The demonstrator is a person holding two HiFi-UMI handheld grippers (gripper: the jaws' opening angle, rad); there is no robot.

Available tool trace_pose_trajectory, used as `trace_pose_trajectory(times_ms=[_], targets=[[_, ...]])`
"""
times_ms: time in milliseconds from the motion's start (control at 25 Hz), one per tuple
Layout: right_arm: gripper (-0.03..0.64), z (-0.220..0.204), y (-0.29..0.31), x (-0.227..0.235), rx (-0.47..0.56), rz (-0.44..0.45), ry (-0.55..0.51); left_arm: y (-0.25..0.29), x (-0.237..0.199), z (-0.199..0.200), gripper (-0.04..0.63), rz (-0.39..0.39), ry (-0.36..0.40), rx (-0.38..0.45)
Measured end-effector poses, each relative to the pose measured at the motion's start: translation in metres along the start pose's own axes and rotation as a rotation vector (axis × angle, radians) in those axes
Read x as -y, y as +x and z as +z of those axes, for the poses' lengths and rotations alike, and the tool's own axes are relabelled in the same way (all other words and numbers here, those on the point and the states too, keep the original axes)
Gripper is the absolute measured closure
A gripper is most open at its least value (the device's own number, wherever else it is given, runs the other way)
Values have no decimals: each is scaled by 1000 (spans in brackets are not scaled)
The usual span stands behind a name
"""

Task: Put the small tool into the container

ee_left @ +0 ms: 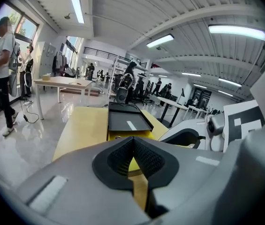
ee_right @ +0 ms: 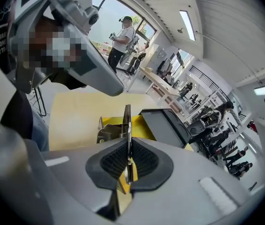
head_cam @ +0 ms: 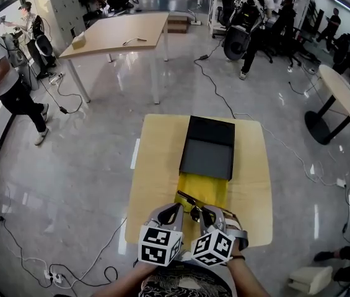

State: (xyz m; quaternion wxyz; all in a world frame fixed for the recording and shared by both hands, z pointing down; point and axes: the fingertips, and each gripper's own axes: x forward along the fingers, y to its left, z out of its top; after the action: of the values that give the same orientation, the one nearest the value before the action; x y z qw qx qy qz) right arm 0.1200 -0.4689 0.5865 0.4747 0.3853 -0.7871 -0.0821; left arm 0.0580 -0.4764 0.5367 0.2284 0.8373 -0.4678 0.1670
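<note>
Pale wood makes up the small tabletop (head_cam: 156, 159), which stands on a glossy grey floor in an open workroom. Nearest the person, at the table's near edge, the two grippers sit side by side, their marker cubes almost touching. The left gripper (ee_left: 133, 144) has its ribbed pads pressed together at the tips. The right gripper (ee_right: 128, 146) is clamped on the small tool (ee_right: 127, 121) — a thin metal piece standing on edge between the pads, with a spring and a shiny folded body just past them. In the head view the tool reaches out over the near part of a yellow mat (head_cam: 215, 189) (whether it touches the mat cannot be told). Beyond it, lying partly on the mat's far end, is the container (head_cam: 209, 150), a shallow black rectangular tray, open at the top and well apart from the tool. Farther off, cables trail across the floor — a person (head_cam: 7, 82) stands at the left, a long wooden table (head_cam: 116, 33) lies behind, and a round table (head_cam: 342, 91) shows at the right.
</note>
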Motion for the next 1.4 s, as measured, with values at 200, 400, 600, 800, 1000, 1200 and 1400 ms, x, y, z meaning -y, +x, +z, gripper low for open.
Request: trace_pose_trajectory(times_ms=[200,400,600,800,1000,1200,1400], targets=[[607,-9,19,8,-31,20,-34,14,-4,9,588,0,-3,0],[607,-4,36,6,-57,38,-48,12,-24,16,588,13,-12,0],[607,-8,45,6,-77,55,-48,13,-30,21,588,20,-14,0],[607,-12,63,13,-89,64,-53,27,-35,24,588,20,-15,-6],[607,-15,77,16,-110,67,-81,35,-40,29,588,19,-11,-7],[607,-17,88,9,-129,75,-117,34,-47,29,588,25,-13,-9],[607,-20,96,18,-147,74,-146,37,-47,36,588,29,-15,-12]])
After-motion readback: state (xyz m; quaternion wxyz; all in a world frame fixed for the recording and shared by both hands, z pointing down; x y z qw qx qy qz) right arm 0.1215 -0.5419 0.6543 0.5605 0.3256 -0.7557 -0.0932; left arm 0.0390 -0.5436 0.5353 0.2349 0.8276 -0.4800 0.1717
